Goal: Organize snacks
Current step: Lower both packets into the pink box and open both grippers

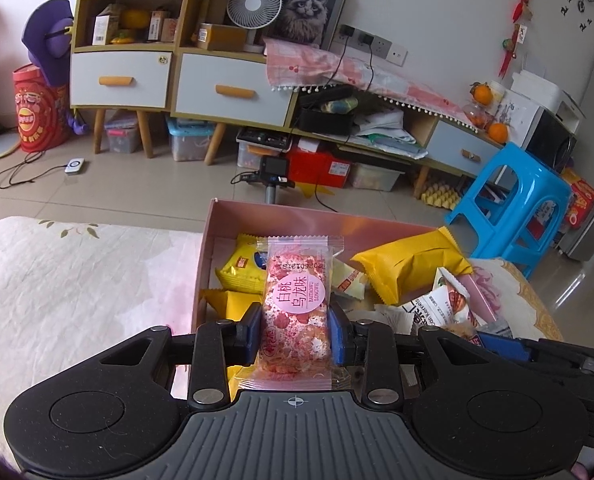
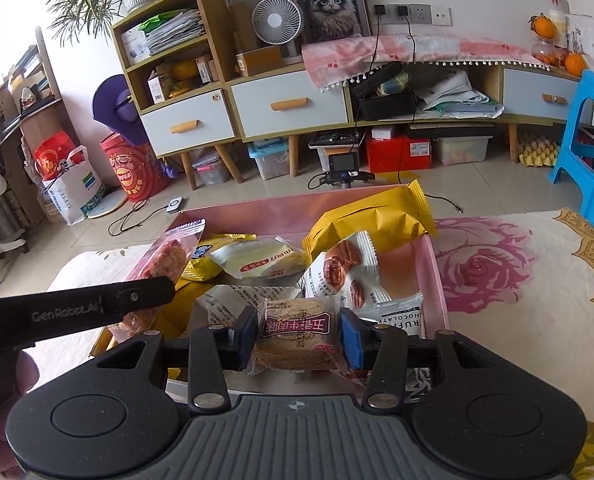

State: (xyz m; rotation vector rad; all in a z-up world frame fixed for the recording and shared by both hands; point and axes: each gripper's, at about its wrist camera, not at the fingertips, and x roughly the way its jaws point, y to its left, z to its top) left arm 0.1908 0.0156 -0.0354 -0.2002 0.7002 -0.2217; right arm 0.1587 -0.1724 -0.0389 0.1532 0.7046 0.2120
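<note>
My left wrist camera sits just behind my left tongs (image 1: 295, 334), looking forward and down, close over the pink box (image 1: 281, 216) at twelve o'clock. My right wrist camera rides behind my right tongs (image 2: 297, 338), tilted down likewise, close over the same box (image 2: 281, 204). Both views share the box, the cabinet (image 1: 217, 92) beyond and the blue stool (image 1: 509, 208) toward two o'clock.

The pink snack packet (image 1: 297, 304) carries an oval label reading "白桃乌龙味", "BAITAOWU LONGWEI", with a mirrored number string at its 12 o'clock edge, not surely readable. The brown cracker packet (image 2: 297, 334) shows "五香牛肉味" upside down. The black gripper arm (image 2: 77, 312) at 9 o'clock reads "GenRobot.AI". A white wrapper (image 2: 397, 316) reads "CHOCOLATE".
</note>
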